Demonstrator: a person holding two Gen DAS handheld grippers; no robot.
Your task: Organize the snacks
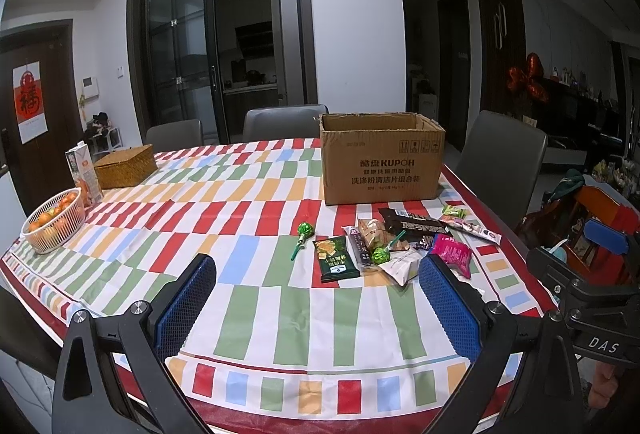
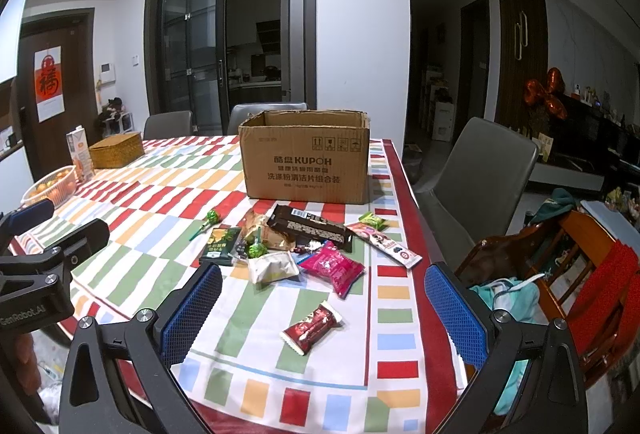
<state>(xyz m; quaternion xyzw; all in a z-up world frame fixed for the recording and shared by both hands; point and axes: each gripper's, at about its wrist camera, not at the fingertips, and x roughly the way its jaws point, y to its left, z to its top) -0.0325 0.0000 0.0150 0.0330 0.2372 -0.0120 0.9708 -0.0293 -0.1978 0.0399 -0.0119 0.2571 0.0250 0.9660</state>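
Both my grippers, left (image 1: 318, 308) and right (image 2: 324, 310), gape empty; snack pile (image 2: 296, 246) at twelve o'clock (cardboard box (image 2: 306, 161) beyond).

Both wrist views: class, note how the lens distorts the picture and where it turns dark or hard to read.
Left wrist view: the doorframe bows, corners go black, and the hallway right of the cardboard box is dim. Right wrist view: the same bending at the edges; the table edge curves, and small print on the snack wrappers is too soft to read.
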